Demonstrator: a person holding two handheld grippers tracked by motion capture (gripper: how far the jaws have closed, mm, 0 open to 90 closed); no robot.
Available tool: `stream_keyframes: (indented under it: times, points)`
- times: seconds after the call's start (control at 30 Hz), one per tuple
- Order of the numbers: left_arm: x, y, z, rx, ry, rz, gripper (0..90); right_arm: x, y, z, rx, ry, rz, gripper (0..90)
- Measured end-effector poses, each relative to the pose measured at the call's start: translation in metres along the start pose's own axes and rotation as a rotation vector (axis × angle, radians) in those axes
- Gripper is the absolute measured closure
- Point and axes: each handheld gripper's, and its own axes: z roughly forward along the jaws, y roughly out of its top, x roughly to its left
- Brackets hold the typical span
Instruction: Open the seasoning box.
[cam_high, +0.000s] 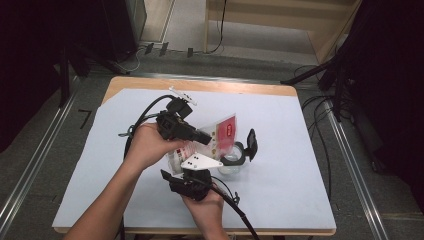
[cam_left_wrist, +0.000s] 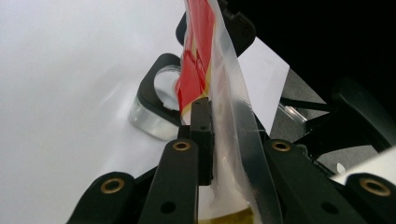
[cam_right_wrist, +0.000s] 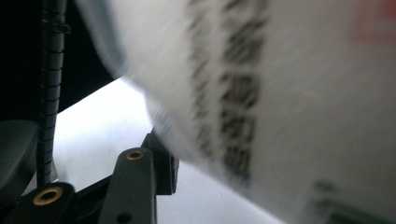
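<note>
A red and white plastic pouch (cam_high: 223, 132) with a clear sealed edge hangs tilted over the table. My left gripper (cam_high: 206, 137) reaches in from the left and is shut on the pouch (cam_left_wrist: 198, 56); one pad (cam_left_wrist: 201, 135) presses its clear edge. My right gripper (cam_high: 194, 174) comes up from below, under its grey plate (cam_high: 200, 161). In the right gripper view the pouch's printed white side (cam_right_wrist: 280, 93) lies close and blurred across the jaws. One finger (cam_right_wrist: 161, 163) shows at the pouch's edge and the other is hidden. A clear jar (cam_high: 233, 161) with a black rim stands just right of the pouch.
The jar's black lid (cam_high: 251, 142) stands flipped open on its right side. A pale sheet (cam_high: 290, 165) covers the wooden table. Cables trail from both grippers toward the near edge. Dark stands and floor cables flank the table.
</note>
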Motion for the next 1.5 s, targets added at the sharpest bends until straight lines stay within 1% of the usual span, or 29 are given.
stream_keyframes:
  times: [0.03, 0.1, 0.13, 0.23, 0.27, 0.4, 0.43, 0.47, 0.5, 0.6, 0.7, 0.8, 0.97, 1.1, 1.33, 1.4, 1.5]
  points:
    - [0.0, 0.001, 0.0, -0.001, 0.0, 0.0, 82.0, 0.001, 0.001, 0.0, -0.003, -0.004, -0.011, 57.7]
    - [-0.001, 0.003, 0.001, 0.006, 0.007, -0.003, 82.0, 0.002, 0.002, -0.001, -0.008, -0.01, -0.013, 60.2]
    - [-0.002, 0.005, 0.001, 0.007, 0.011, -0.002, 82.1, 0.002, 0.003, -0.002, -0.008, -0.011, -0.008, 62.3]
    - [-0.005, 0.008, 0.002, 0.01, 0.019, 0.002, 81.7, -0.001, 0.006, -0.002, -0.009, -0.012, 0.022, 62.7]
    - [-0.005, 0.009, 0.003, 0.008, 0.025, 0.001, 81.6, -0.002, 0.006, -0.002, -0.012, -0.009, 0.025, 62.7]
    - [-0.004, 0.012, 0.002, 0.013, 0.018, -0.001, 80.8, -0.003, 0.01, -0.002, -0.019, 0.004, 0.048, 62.5]
    - [-0.003, 0.013, 0.003, 0.009, 0.011, -0.003, 81.0, -0.004, 0.01, -0.002, -0.02, 0.005, 0.045, 61.7]
    - [-0.003, 0.013, 0.003, 0.01, 0.014, -0.004, 81.2, -0.004, 0.01, -0.003, -0.019, 0.006, 0.043, 61.7]
    - [-0.004, 0.012, 0.003, 0.014, 0.024, 0.006, 81.5, -0.004, 0.01, -0.003, -0.015, 0.005, 0.043, 61.8]
    - [-0.005, 0.009, 0.002, 0.007, 0.033, 0.013, 81.9, -0.004, 0.009, -0.002, -0.005, 0.001, 0.04, 62.7]
    - [-0.004, 0.006, 0.001, -0.001, 0.028, 0.009, 82.1, -0.002, 0.008, -0.001, 0.001, -0.005, 0.034, 62.7]
    - [-0.005, 0.003, -0.001, -0.007, 0.036, 0.011, 82.4, -0.001, 0.007, 0.001, 0.01, -0.005, 0.018, 62.8]
    - [-0.006, 0.003, -0.003, -0.018, 0.039, 0.011, 83.0, 0.001, 0.009, 0.0, 0.008, -0.003, 0.016, 62.6]
    - [-0.007, 0.002, -0.002, -0.01, 0.048, 0.013, 83.3, 0.001, 0.009, 0.0, 0.011, -0.002, 0.018, 62.7]
    - [-0.006, 0.002, -0.002, -0.007, 0.045, 0.014, 83.3, 0.001, 0.009, 0.0, 0.015, 0.001, 0.022, 62.7]
    - [-0.006, 0.002, -0.002, -0.012, 0.041, 0.01, 83.6, 0.001, 0.009, 0.001, 0.016, 0.001, 0.021, 62.7]
    - [-0.005, 0.002, -0.003, -0.004, 0.033, 0.005, 83.6, 0.002, 0.009, 0.001, 0.016, 0.001, 0.018, 62.7]
